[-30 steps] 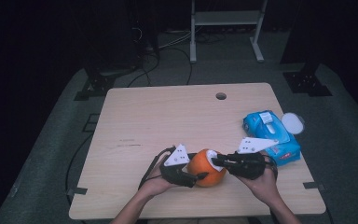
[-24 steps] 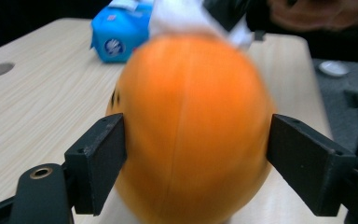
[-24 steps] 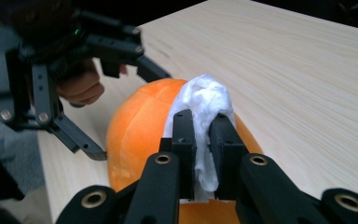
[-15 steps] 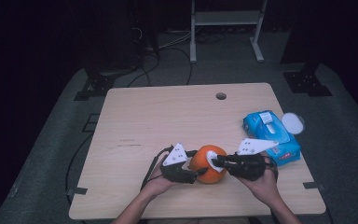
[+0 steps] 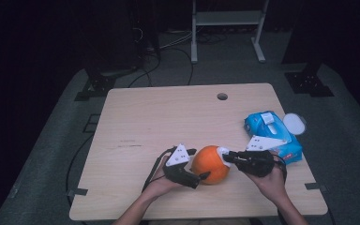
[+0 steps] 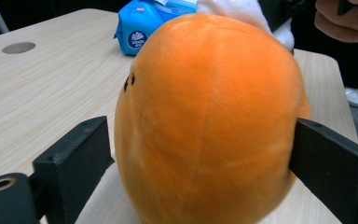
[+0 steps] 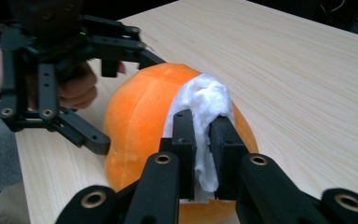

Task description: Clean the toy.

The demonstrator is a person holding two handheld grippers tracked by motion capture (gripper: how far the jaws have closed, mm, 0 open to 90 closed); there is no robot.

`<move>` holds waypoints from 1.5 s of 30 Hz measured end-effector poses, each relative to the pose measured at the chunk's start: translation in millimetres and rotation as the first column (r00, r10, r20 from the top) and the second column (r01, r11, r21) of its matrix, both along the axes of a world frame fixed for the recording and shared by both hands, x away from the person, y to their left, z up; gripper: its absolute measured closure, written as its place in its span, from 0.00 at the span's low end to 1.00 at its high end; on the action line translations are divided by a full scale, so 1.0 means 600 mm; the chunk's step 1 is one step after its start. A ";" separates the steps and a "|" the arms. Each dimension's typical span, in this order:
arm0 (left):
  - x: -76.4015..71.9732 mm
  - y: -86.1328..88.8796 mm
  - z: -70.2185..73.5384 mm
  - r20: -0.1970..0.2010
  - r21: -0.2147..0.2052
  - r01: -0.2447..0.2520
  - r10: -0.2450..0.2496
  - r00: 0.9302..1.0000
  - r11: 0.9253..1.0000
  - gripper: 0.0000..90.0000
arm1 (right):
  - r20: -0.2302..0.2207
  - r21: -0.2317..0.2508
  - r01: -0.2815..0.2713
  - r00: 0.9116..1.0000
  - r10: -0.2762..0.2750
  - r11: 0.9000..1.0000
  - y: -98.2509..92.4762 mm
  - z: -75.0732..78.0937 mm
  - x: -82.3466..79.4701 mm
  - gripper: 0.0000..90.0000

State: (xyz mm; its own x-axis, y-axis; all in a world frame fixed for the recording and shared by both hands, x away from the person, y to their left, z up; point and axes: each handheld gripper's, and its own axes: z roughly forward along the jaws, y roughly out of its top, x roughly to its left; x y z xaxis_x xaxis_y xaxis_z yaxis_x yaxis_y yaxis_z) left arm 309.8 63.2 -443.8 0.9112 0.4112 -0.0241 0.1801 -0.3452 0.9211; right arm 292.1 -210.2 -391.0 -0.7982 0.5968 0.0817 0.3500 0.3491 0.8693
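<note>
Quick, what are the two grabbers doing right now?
Left gripper: jaws just opened wide around the orange plush toy, not squeezing it.
Right gripper: shut on a white wipe pressed against the toy.

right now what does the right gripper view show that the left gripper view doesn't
The right gripper view alone shows the right gripper shut on a white wipe pressed against the toy, and the left gripper, whose jaws have just been opening, open around it. The left gripper view alone shows the blue wipe pack, the table's round hole and small black marks on the toy. Both show the orange plush toy on the wooden table.
</note>
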 end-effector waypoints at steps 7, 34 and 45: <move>-0.009 0.005 0.019 -0.006 0.006 0.018 -0.018 1.000 1.000 0.37 | 0.030 0.002 -0.017 0.999 0.017 1.000 0.011 0.010 -0.011 0.90; -0.032 -0.021 0.011 0.031 0.070 0.045 -0.047 0.998 0.997 0.31 | 0.082 -0.024 -0.074 0.994 0.076 0.997 0.045 0.022 -0.038 0.90; -0.036 -0.028 0.004 0.060 0.050 0.062 -0.065 0.996 0.997 0.20 | 0.041 -0.053 -0.030 0.999 0.032 0.998 0.015 0.021 -0.025 0.90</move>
State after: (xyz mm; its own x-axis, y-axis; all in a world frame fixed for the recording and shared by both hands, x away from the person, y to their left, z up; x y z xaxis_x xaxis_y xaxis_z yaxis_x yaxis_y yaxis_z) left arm 288.1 46.3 -441.6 0.9346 0.3519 0.0512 0.0998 -0.3979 0.9120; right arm 276.8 -201.0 -378.2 -0.8183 0.5745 0.0174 0.3024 0.4047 0.8630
